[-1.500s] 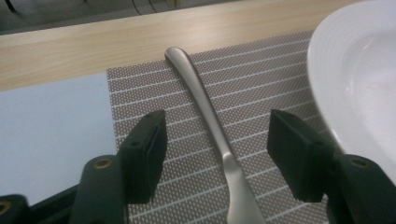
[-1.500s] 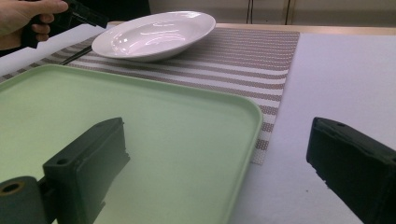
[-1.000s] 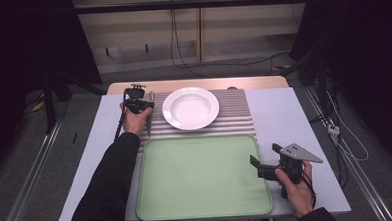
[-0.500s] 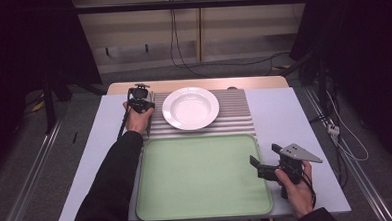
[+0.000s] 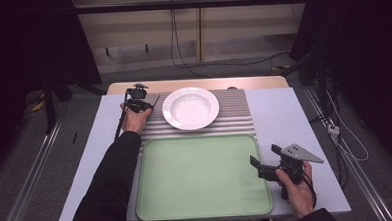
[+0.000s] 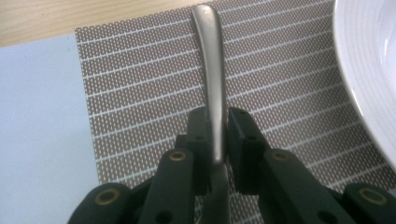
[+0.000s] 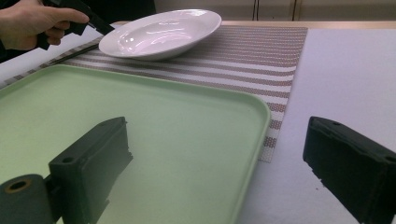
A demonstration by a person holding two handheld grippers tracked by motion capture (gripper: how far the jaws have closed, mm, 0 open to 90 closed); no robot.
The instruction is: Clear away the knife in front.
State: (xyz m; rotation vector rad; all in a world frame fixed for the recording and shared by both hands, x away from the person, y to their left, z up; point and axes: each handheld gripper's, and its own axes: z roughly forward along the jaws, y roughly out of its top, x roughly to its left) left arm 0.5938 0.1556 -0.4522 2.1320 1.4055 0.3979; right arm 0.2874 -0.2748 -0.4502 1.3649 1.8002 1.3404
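A metal utensil handle [image 6: 210,60] lies on the striped placemat [image 6: 140,93], left of a white plate [image 5: 190,107]. My left gripper [image 6: 217,126] is shut on that handle, both pads pressing its sides; its jaws have just been closing with the handle between them. In the high view the left gripper [image 5: 146,100] sits at the mat's far left corner beside the utensil [image 5: 155,98]. My right gripper [image 5: 265,155] is held at the right edge of the green tray [image 5: 202,175], and its jaws stand wide open with nothing between them [image 7: 219,154].
The white plate [image 7: 159,32] rests on the placemat [image 5: 234,114] behind the green tray [image 7: 140,116]. A strip of wooden table edge [image 5: 198,84] runs behind the mat. White tabletop [image 5: 284,111] lies to the right of the mat and tray.
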